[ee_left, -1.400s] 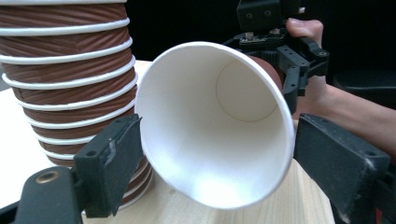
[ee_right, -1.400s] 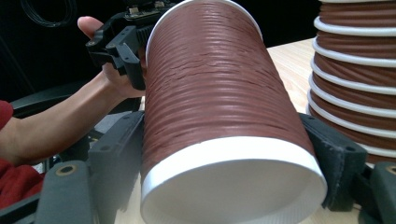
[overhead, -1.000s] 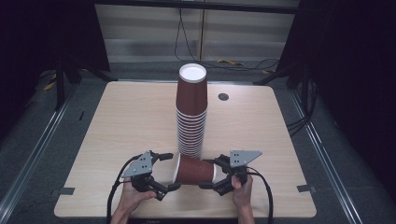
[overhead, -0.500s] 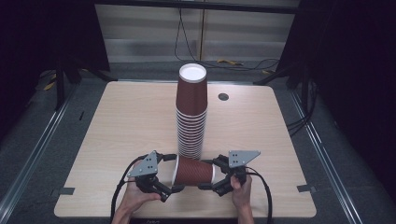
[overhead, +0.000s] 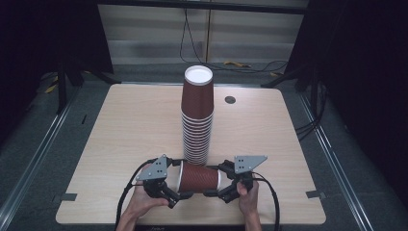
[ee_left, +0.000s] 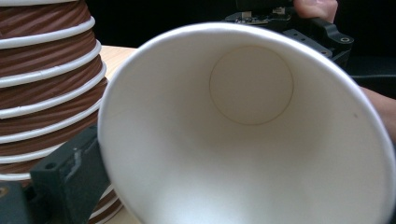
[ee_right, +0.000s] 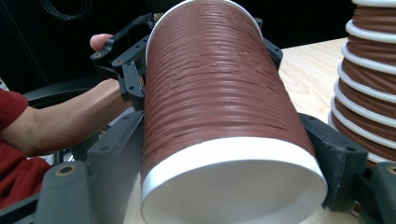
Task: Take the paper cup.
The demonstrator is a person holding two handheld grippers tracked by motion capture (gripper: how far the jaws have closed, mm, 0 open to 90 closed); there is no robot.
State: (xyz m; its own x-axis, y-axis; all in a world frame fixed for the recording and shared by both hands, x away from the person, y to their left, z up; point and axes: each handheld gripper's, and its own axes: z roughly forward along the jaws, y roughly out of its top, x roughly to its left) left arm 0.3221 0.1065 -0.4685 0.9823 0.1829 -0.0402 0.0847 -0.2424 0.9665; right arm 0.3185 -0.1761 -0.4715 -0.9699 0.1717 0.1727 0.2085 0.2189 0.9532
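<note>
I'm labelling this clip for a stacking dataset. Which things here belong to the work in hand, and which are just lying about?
In the job:
- single brown paper cup, on its side, clamped by the right gripper
- left gripper, jaws just opened at the cup's mouth
- tall cup stack

Lying about:
- round grommet in the table
- floor cables behind

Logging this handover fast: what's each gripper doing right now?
Left gripper: open, jaws just widened around the cup rim.
Right gripper: shut on the cup's base end.
</note>
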